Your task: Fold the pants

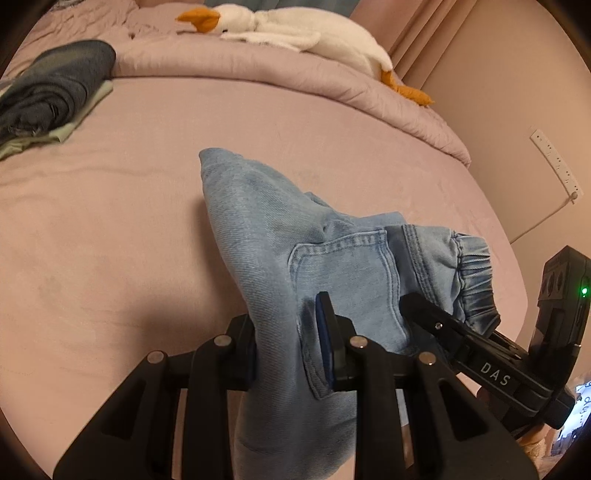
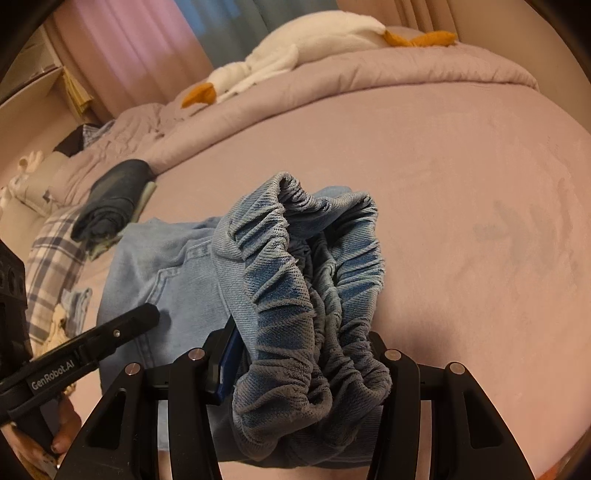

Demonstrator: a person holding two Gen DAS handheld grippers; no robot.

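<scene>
Light blue jeans with an elastic waistband are held up over the pink bed. My left gripper is shut on the denim near a back pocket. My right gripper is shut on the bunched elastic waistband; the right gripper also shows in the left wrist view, at the waistband's edge. The left gripper shows in the right wrist view, beside the pocket. The far tip of the jeans rests on the bed.
A folded dark denim stack lies at the far left on the bed sheet. A white plush goose lies on the rolled duvet at the back. A power strip hangs on the wall at right.
</scene>
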